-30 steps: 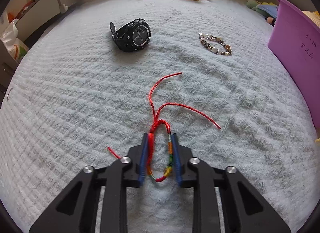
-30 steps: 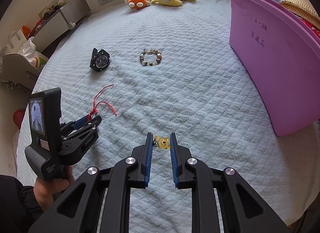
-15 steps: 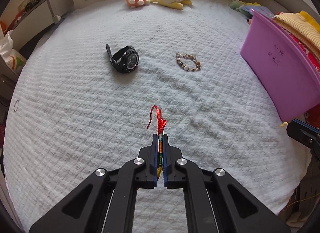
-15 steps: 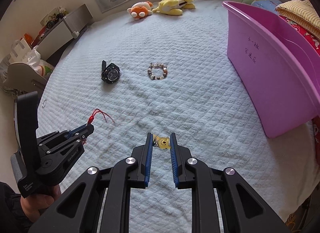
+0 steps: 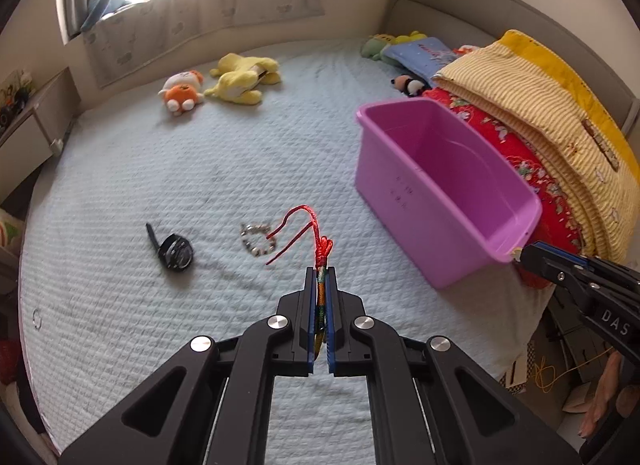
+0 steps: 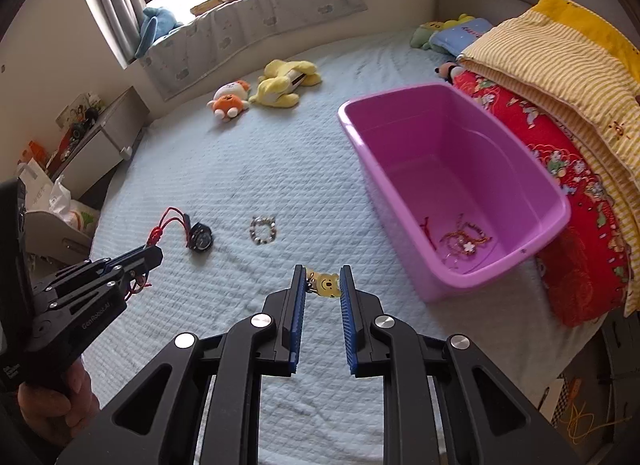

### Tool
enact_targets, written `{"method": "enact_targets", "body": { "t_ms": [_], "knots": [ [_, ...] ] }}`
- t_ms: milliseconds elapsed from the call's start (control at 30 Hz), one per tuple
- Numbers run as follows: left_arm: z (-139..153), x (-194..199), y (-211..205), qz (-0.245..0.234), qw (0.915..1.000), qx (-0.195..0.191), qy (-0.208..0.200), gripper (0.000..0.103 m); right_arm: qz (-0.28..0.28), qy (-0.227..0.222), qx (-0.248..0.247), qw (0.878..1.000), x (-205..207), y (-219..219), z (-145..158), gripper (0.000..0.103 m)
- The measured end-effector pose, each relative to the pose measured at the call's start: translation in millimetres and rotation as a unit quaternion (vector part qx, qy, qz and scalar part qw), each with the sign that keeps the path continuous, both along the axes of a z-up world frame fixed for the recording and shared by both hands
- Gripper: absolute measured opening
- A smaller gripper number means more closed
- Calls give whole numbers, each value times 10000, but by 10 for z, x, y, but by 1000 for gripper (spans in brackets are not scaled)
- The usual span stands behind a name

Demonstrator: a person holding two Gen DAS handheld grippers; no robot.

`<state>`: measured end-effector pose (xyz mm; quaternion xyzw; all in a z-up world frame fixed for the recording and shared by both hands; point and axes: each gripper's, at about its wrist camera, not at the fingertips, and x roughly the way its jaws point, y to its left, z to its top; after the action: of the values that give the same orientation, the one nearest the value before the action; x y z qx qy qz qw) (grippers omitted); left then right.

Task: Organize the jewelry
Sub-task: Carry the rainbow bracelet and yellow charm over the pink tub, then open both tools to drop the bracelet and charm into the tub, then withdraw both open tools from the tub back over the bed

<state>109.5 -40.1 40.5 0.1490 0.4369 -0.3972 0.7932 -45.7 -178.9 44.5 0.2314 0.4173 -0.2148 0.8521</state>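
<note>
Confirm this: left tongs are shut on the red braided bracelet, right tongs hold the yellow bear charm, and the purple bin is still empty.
Not quite. The purple bin is not empty: the right wrist view shows bracelets lying in its near corner. The rest holds: the left tongs are shut on the red braided bracelet, and the right tongs hold the yellow bear charm.

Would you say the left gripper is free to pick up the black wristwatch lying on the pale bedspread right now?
Probably not yet: the left gripper is shut on a red braided cord bracelet and raised above the bed. The black wristwatch itself lies uncovered on the pale bedspread, beside a beaded bracelet.
</note>
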Motion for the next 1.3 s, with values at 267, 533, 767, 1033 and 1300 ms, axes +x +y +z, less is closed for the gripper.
{"method": "enact_targets", "body": {
  "t_ms": [267,533,767,1033,1300],
  "knots": [
    [340,-359,-1301,-59,9994,-293,-159,4,-41,-136,-132,9998,-347,-1141,223,17],
    [-177,-535,-2371,688,9952,429,542,4,908,244,216,9953,-201,-2231,-149,17],
    [-582,-439,-2789,976,9832,1062,1123,5,1388,681,592,9862,27,-2621,-504,17],
    [-688,-337,-2896,1201,9777,1340,1081,67,1426,964,960,9804,158,-2812,-718,58],
    [-550,-303,-2812,1399,9766,1319,962,78,1344,1072,901,9810,99,-2883,-655,58]
  ]
}}
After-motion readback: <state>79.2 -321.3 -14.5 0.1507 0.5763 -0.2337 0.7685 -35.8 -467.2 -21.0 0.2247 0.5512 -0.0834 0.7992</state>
